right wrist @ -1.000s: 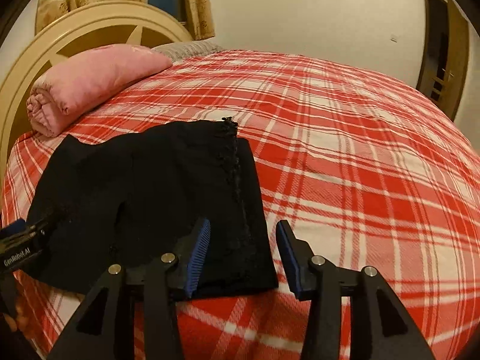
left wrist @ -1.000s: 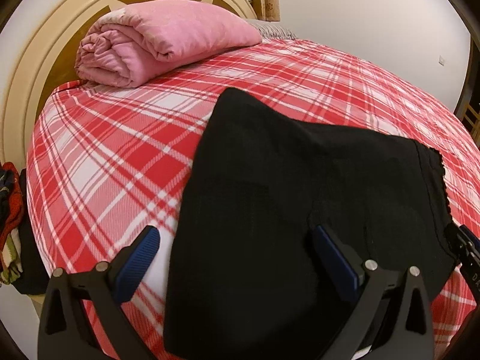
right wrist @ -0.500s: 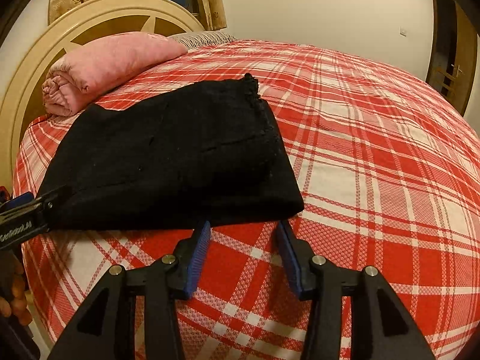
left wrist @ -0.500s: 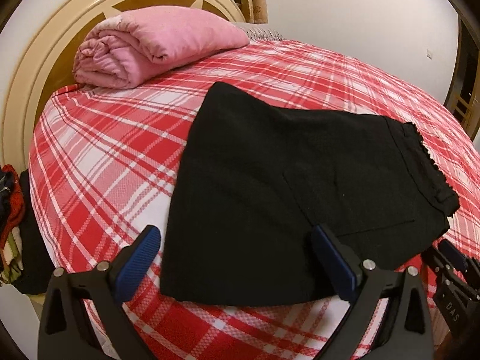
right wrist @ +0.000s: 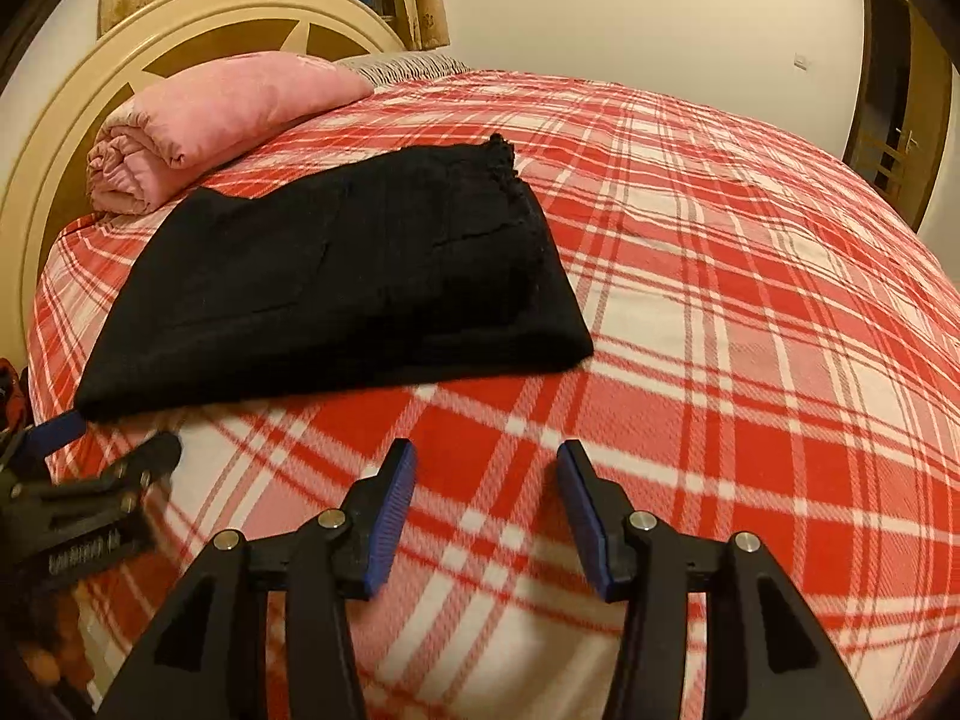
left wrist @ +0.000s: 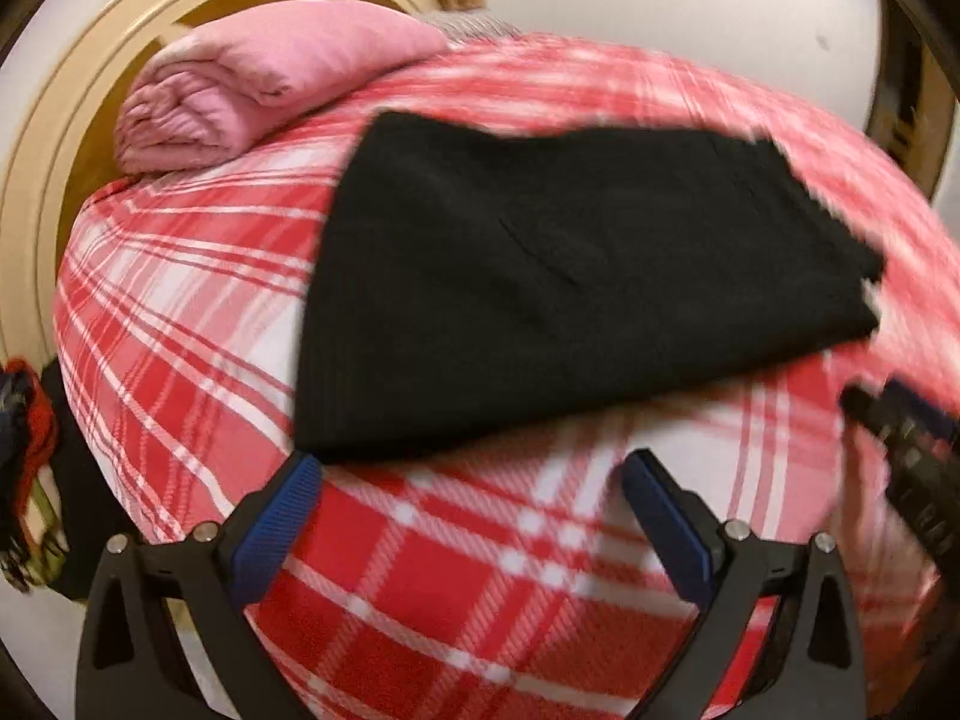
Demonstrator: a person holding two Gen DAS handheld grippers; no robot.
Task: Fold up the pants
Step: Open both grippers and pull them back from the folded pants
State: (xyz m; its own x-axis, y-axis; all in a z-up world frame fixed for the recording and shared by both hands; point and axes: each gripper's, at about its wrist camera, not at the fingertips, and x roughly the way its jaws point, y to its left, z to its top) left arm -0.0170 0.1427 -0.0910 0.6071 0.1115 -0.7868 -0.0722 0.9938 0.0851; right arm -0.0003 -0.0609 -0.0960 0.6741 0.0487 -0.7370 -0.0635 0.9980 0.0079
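The black pants (right wrist: 336, 276) lie folded into a flat packet on the red-and-white plaid bedspread (right wrist: 750, 312), toward the head of the bed; their near edge is a long fold running across the cover, their right edge ends in a blunt corner, and a ragged hem shows at the far right corner; the far left corner points toward the rolled pink blanket (right wrist: 216, 120), which sits against the cream headboard (right wrist: 72, 138), near the pants, though whether the two touch cannot be told.

The right tool (right wrist: 486, 510) hovers over bare plaid on the near side of the packet, jaws parted with nothing between them and its blue pads clear of the cloth; the left tool (left wrist: 468, 516) likewise stands wide open and empty, its left fingertip (left wrist: 300, 480) just at the near left corner of the pants, seemingly apart from it, though the left wrist view is blurred.

To the right of the pants the bedspread runs wide and uncluttered out to the curved far edge of the bed; the strip of cover between the near fold and both tools is also free; the left edge of the bed drops off close beside the packet, with dark and red clothes (left wrist: 24, 450) hanging there; a pale wall (right wrist: 660, 6) and a wooden door (right wrist: 900, 90) stand beyond the bed at the right.
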